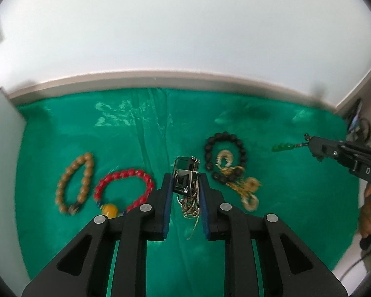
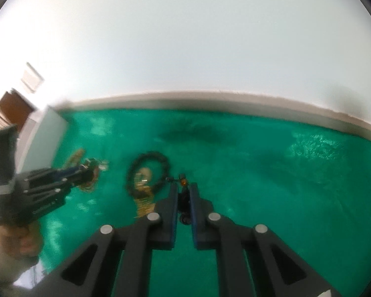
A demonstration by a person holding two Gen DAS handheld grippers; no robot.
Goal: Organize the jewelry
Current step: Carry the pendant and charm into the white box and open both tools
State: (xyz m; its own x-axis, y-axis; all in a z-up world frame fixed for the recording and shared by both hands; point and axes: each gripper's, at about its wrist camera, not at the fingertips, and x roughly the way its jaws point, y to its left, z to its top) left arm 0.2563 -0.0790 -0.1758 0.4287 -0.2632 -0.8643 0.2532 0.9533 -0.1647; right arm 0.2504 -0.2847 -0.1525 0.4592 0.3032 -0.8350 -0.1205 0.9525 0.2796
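The left gripper [image 1: 185, 180] squeezes a shiny silver clasp [image 1: 186, 174] with a gold chain [image 1: 191, 204] hanging down from it, above the green cloth [image 1: 136, 128]. The right gripper [image 2: 184, 191] pinches a small dark charm string [image 2: 183, 185], and its green beads [image 1: 282, 147] stick out past the tips. On the cloth lie a tan bead bracelet [image 1: 74, 183], a red bead bracelet [image 1: 123, 190], and a black bead bracelet [image 1: 225, 157] with gold hoop pieces [image 1: 244, 185] on and beside it.

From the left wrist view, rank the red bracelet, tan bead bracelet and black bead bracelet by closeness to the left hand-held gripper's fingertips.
1. Black bead bracelet, just right of the left hand-held gripper.
2. Red bracelet, on its left; nearly as close as the black one, hard to separate.
3. Tan bead bracelet, far left.
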